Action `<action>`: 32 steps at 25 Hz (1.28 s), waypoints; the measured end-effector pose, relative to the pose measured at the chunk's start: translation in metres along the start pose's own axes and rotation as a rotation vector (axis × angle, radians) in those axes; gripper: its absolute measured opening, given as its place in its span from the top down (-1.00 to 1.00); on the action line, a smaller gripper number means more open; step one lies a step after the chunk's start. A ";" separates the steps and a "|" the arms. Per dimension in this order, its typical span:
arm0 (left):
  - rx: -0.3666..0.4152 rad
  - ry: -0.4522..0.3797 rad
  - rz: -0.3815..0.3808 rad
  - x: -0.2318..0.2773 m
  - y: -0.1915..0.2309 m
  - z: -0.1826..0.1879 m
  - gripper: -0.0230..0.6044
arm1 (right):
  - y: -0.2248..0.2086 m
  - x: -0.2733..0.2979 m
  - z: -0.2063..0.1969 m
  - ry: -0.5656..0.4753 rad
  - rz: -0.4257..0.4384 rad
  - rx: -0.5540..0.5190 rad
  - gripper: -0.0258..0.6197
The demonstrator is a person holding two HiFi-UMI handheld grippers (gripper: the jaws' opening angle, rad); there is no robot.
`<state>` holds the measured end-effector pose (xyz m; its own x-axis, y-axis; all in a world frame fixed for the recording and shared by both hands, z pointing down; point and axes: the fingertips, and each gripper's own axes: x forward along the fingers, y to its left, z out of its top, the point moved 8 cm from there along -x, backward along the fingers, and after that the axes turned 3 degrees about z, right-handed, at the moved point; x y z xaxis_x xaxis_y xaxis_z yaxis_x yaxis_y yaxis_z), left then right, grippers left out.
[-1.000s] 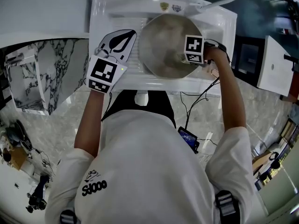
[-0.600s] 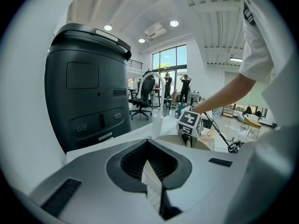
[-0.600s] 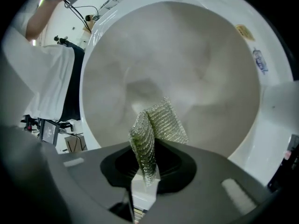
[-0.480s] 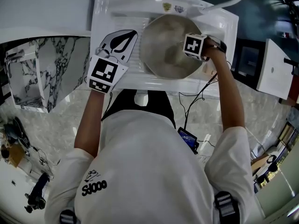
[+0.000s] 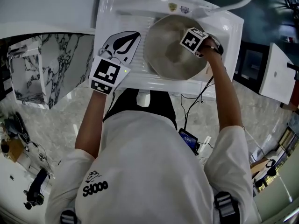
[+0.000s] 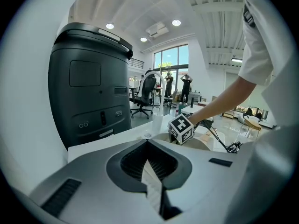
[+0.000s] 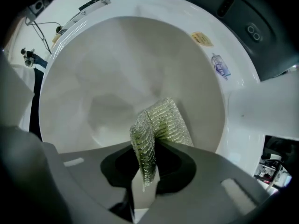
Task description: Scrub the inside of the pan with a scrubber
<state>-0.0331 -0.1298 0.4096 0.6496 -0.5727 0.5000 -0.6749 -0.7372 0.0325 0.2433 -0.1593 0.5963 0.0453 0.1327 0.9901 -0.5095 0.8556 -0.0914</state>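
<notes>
Metallic green-silver mesh, the scrubber (image 7: 159, 120), is pinched between the jaws of the right hand-held gripper (image 7: 144, 183). It is folded and stands up out of them, and only the right gripper view shows this. Beyond the fold lies the pale, rounded inside of the pan (image 7: 93, 73), which fills most of that frame. Whether the mesh touches the pan's wall I cannot tell. In the head view the scrubber is hidden under that gripper's marker cube (image 5: 193, 41), which sits over the right part of the pan (image 5: 166, 55) at upper centre.

The left hand-held gripper (image 6: 150, 176) has its jaws closed together with nothing between them, as its own view shows plainly. The head view places this gripper (image 5: 123, 43) just left of the pan and apart from it, over the white sink unit (image 5: 224, 27). Only the left gripper view shows a dark grey machine (image 6: 91, 87) at the left of the frame, with the right gripper's marker cube (image 6: 181, 129) at centre right. Two stickers (image 7: 202, 39) sit on the white rim at the upper right of the right gripper view.
</notes>
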 end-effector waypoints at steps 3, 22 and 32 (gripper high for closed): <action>-0.009 -0.002 0.009 -0.003 0.002 -0.001 0.92 | -0.005 0.002 0.013 -0.018 -0.016 0.035 0.70; -0.053 0.020 0.035 -0.015 0.011 -0.022 0.92 | -0.016 0.003 0.053 -0.194 0.019 0.162 0.70; -0.044 0.019 0.036 -0.019 0.011 -0.022 0.92 | -0.010 0.001 0.070 -0.357 0.152 0.316 0.68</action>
<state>-0.0602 -0.1196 0.4193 0.6180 -0.5914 0.5179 -0.7128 -0.6994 0.0519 0.1883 -0.2030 0.6059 -0.3183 0.0173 0.9478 -0.7252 0.6395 -0.2552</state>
